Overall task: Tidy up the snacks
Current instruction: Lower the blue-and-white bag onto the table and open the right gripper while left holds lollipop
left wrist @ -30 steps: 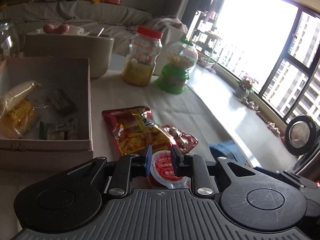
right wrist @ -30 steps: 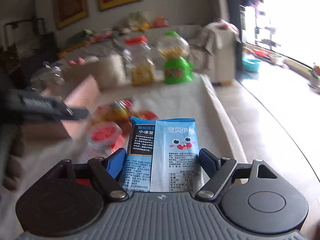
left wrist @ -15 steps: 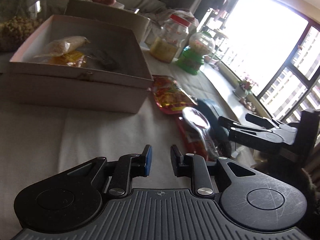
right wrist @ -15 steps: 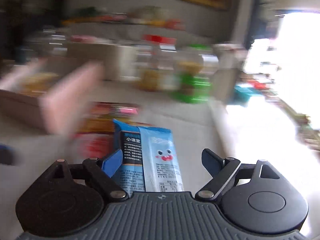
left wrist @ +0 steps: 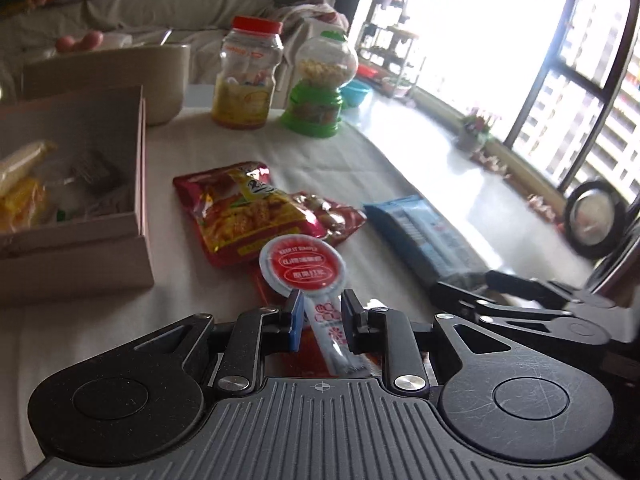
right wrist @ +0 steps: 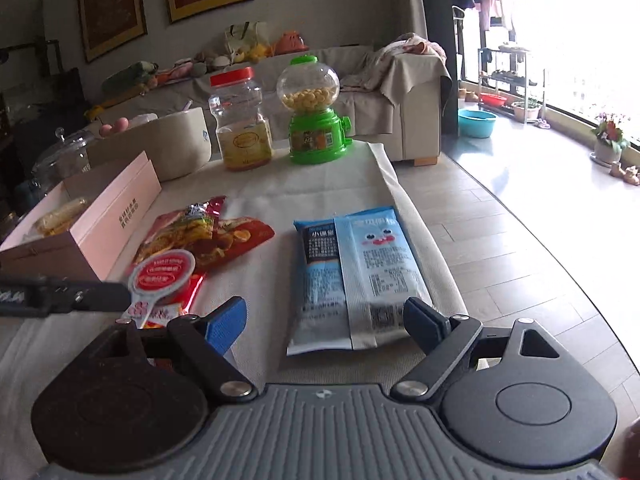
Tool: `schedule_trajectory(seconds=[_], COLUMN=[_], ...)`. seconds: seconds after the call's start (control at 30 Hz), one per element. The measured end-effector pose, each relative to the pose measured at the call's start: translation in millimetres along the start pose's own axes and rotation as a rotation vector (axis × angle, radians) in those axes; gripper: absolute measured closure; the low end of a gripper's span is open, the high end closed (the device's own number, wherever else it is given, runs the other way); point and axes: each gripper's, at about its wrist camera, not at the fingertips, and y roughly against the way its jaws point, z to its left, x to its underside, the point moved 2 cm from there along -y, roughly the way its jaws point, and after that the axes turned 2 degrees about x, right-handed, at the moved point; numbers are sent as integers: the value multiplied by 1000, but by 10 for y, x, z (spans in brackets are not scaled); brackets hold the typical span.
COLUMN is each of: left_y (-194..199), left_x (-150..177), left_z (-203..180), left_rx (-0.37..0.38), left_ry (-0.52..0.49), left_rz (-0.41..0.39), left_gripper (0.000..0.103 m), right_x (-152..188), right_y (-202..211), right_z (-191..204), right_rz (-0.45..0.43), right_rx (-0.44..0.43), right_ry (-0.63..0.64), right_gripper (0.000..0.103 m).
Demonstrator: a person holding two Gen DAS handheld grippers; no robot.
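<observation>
1. Two grippers work over a cloth-covered table point(right wrist: 328, 184).
2. Left gripper point(left wrist: 320, 322): jaws stand narrow, with the white stem of a round red-and-white lollipop-shaped snack packet point(left wrist: 303, 270) between them; whether the pads press on it cannot be told.
3. Right gripper point(right wrist: 326, 322): jaws have just been opening and stand wide, astride the near end of a flat blue-and-white snack pouch point(right wrist: 352, 272), clear of it; the pouch lies on the cloth.
4. A red-and-yellow crisp bag point(left wrist: 244, 208) lies beside an open pink cardboard box point(left wrist: 140, 168) containing snacks.
</observation>
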Motion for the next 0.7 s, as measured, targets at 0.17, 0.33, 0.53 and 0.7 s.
schedule_trajectory(seconds=[0.17,0.33,0.53,0.7], left_y=[-135,-229,-364,-292], left_x=[54,-15,-50,22], left_z=[-76,-88,-172,-151], left_rx=[-59,-45,-59,-89], left_ry=[-74,-53,-97,-180], left_rz=[21,28,35,26], left_gripper=[69,67,64,76], right_x=[-8,4,17,3], right_y=[7,-41,-77,-117], right_z=[-52,-32,-1,12], right_rz=[8,32,54,73], right_rx=[8,23,17,13], right_ry=[-15,-2,24,34], right_gripper=[17,15,10,7])
